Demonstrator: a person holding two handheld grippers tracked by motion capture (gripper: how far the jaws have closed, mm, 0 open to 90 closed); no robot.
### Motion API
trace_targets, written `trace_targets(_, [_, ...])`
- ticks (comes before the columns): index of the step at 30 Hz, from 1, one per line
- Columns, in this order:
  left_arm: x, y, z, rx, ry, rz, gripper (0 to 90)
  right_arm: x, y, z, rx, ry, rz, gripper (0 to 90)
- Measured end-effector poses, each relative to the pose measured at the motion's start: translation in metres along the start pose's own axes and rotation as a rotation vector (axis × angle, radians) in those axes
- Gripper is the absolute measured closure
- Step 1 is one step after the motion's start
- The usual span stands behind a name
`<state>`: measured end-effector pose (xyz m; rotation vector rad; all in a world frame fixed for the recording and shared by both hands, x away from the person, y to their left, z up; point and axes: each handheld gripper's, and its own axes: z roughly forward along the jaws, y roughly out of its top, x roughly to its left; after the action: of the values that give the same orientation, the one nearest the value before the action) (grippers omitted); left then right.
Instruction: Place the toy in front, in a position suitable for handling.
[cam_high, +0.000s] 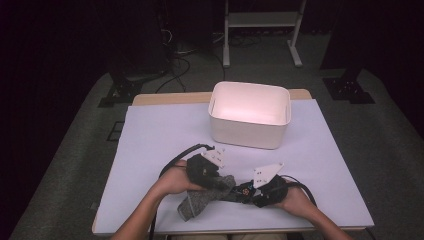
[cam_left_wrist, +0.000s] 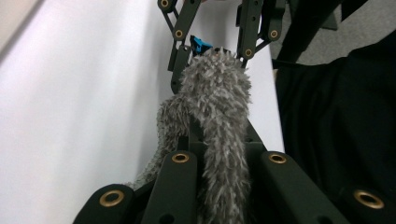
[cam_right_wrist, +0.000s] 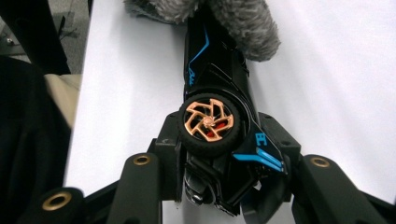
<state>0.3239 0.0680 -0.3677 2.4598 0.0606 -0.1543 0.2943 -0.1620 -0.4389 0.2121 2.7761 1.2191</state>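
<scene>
Gripping a fuzzy grey sock (cam_high: 202, 197) between closed jaws, the left gripper (cam_high: 206, 172) holds it low over the white-covered counter (cam_high: 150, 145), near its front edge. Facing it, the right gripper (cam_high: 260, 192) is clamped around a black toy car (cam_right_wrist: 219, 93) with blue trim and a copper-spoked wheel (cam_right_wrist: 208, 122); the car's nose is tucked into the sock's open end. Behind both hands, a white plastic bin (cam_high: 249, 115) sits well apart toward the counter's far edge.
</scene>
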Motion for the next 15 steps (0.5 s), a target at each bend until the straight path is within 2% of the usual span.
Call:
trace_targets(2, [0.005, 0.006, 0.001, 0.018, 0.025, 0.014, 81.9, -0.005, 0.000, 0.001, -0.004, -0.019, 0.005, 57.0])
trace_targets(4, [0.008, 0.008, 0.002, 0.028, 0.030, 0.008, 81.9, -0.008, 0.000, 0.002, -0.007, -0.019, 0.012, 56.9])
trace_targets(6, [0.013, 0.007, 0.008, 0.050, 0.016, -0.002, 81.9, -0.014, -0.002, 0.002, -0.025, 0.012, 0.046, 56.2])
trace_targets(8, [0.013, 0.006, 0.010, 0.046, 0.005, -0.004, 81.9, -0.014, -0.004, 0.000, -0.025, 0.015, 0.059, 48.8])
trace_targets(10, [0.012, 0.005, 0.010, 0.048, 0.005, 0.005, 81.9, -0.015, -0.007, -0.005, -0.026, 0.016, 0.073, 48.3])
trace_targets(12, [0.011, 0.006, 0.010, 0.051, 0.007, 0.008, 82.0, -0.014, -0.009, -0.007, -0.033, 0.015, 0.077, 49.3])
trace_targets(13, [0.011, 0.009, 0.011, 0.051, 0.013, 0.014, 82.0, -0.015, -0.010, -0.010, -0.042, 0.021, 0.085, 56.0])
trace_targets(15, [0.009, 0.015, 0.015, 0.061, 0.007, 0.031, 82.3, -0.012, -0.010, -0.011, -0.041, 0.009, 0.070, 56.6])
